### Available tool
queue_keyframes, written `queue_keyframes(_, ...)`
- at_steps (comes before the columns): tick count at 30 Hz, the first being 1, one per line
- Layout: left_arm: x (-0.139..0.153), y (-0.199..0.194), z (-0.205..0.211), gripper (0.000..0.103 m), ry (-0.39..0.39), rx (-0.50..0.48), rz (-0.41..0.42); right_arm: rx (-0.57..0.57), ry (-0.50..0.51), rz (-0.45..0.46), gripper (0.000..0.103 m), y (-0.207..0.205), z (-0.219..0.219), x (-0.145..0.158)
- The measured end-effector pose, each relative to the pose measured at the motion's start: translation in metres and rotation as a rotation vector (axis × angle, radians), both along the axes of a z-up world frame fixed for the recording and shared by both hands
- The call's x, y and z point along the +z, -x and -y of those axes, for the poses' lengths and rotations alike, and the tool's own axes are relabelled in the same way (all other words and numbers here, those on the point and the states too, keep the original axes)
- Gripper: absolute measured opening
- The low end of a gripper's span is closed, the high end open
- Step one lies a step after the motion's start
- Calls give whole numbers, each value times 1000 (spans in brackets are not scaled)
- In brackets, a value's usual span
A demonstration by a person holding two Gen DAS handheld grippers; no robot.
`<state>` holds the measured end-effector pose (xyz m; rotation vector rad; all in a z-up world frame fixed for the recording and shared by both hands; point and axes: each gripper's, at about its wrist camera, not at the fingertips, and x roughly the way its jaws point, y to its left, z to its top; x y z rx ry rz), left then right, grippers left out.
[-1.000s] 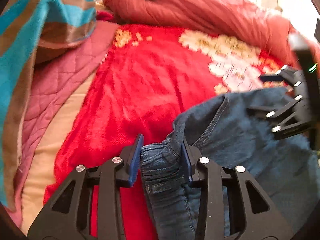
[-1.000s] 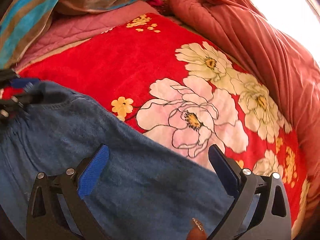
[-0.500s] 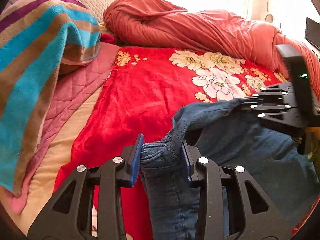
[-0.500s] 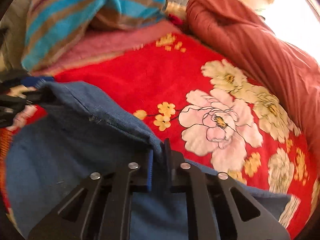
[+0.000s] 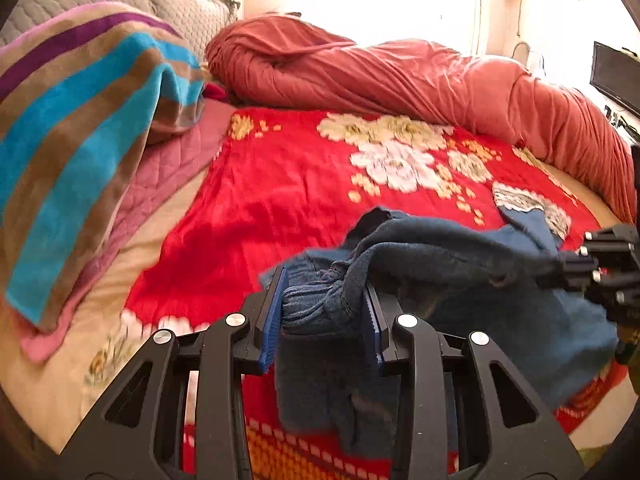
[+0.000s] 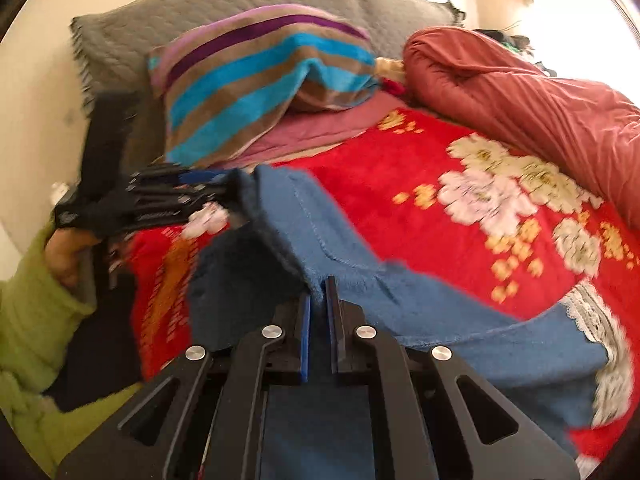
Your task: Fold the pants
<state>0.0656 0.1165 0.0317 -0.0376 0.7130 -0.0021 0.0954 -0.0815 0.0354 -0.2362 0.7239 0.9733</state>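
Blue pants (image 5: 500,280) lifted above a red floral bed (image 5: 280,200), waistband stretched between two grippers. Left gripper (image 5: 324,312) fingers clamped on bunched waistband; right gripper (image 6: 318,320) fingers closed on its fabric edge. Best kept taut and level, then lowered flat before folding.

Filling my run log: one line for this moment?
left gripper: shut on pants | right gripper: shut on pants | pants: held above red blanket

Pants (image 5: 460,256) of matt blue denim; blanket (image 5: 280,184) plush red fleece; duvet (image 5: 400,76) smooth, faintly glossy cloth.
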Motion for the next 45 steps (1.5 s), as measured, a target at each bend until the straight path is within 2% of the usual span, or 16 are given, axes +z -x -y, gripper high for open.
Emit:
queue_keyframes(6,-6,29,-6,27,44,-15,-45,68,23,-74,6,44,-8,-20)
queue_keyframes(10,-18,31,-10,31,64,-3,-113,61,108,-84,6,54,-22,-44)
queue_keyframes(15,-22,47,-19,50,88,28,-137,47,113,-113,6,56,-21,-52)
queue_keyframes(17,-22,58,-27,52,120,60,-156,42,106,-120,6,55,-20,-53)
queue_keyframes(19,-17,70,-29,50,151,71,-138,43,107,-115,6,56,-22,-54)
queue_keyframes(21,-7,82,-25,26,151,78,-105,47,105,-108,6,56,-23,-55)
queue_keyframes(22,0,88,-21,23,156,72,-81,51,99,-108,6,58,-23,-55)
queue_keyframes(25,17,91,-5,22,155,40,-36,55,86,-119,6,61,-23,-55)
queue_keyframes(28,17,71,18,22,149,-37,-44,58,92,-124,9,65,-23,-58)
queue_keyframes(30,7,58,29,22,146,-68,-77,55,94,-125,9,68,-21,-55)
queue_keyframes(33,-29,38,32,22,125,-42,-211,67,48,-144,15,70,-13,-43)
queue_keyframes(35,-51,36,21,22,193,-22,-264,59,5,-129,24,71,-7,-33)
queue_keyframes(37,-55,38,14,21,247,-19,-266,26,-12,-114,28,67,-6,-30)
queue_keyframes(39,-52,40,13,21,256,-16,-254,-23,20,-127,28,58,-10,-38)
queue_keyframes(42,-54,43,15,21,254,-19,-253,-70,117,-222,28,47,-19,-66)
queue_keyframes(45,-54,44,13,20,264,-18,-245,-80,102,-248,29,45,-17,-71)
